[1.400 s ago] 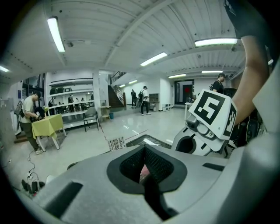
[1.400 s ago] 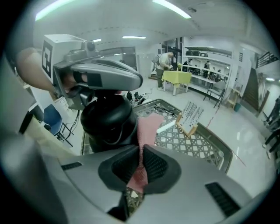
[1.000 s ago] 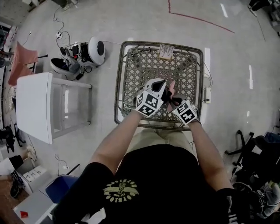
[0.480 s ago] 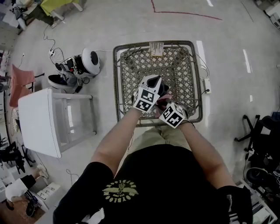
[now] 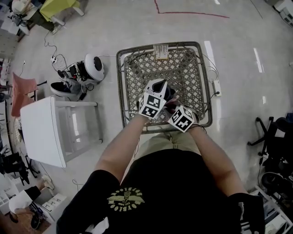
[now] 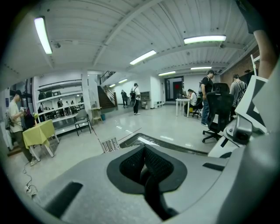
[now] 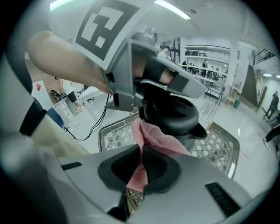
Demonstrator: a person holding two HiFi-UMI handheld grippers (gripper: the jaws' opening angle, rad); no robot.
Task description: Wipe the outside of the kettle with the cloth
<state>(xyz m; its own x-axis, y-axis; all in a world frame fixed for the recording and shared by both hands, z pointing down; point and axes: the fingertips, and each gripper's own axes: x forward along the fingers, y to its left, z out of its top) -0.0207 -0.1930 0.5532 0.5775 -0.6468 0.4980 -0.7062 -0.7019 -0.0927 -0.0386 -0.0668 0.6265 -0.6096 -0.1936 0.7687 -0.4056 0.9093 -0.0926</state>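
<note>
Moved since a second ago: right gripper (image 5: 174, 109), drawn in toward left gripper (image 5: 159, 89), so their marker cubes are now nearly touching. There is little shift over the last half second.

Right gripper, state: jaws clamped together on the cloth (image 7: 151, 138). The cloth is pink. It rises from between the pads and lies against the side of the kettle (image 7: 173, 113), just under the lid.

Left gripper, state: jaws pressed together on a dark bar in its own view. From the right gripper view it grips the kettle from above, at the handle.

Kettle: black and rounded, with the spout toward 4 o'clock in the right gripper view. In the head view it is at centre, just beyond the two cubes and over the woven table (image 5: 120, 91). Whether it touches the lattice cannot be told.

Woven table: lattice top, centre toward 12 o'clock, with a small card (image 5: 160, 51) at its far rim.

White table (image 5: 41, 132): 9 o'clock.

Round white device (image 5: 94, 66): 10 o'clock, on the floor among cables.

Red line (image 5: 192, 13): 12 o'clock, on the floor.
</note>
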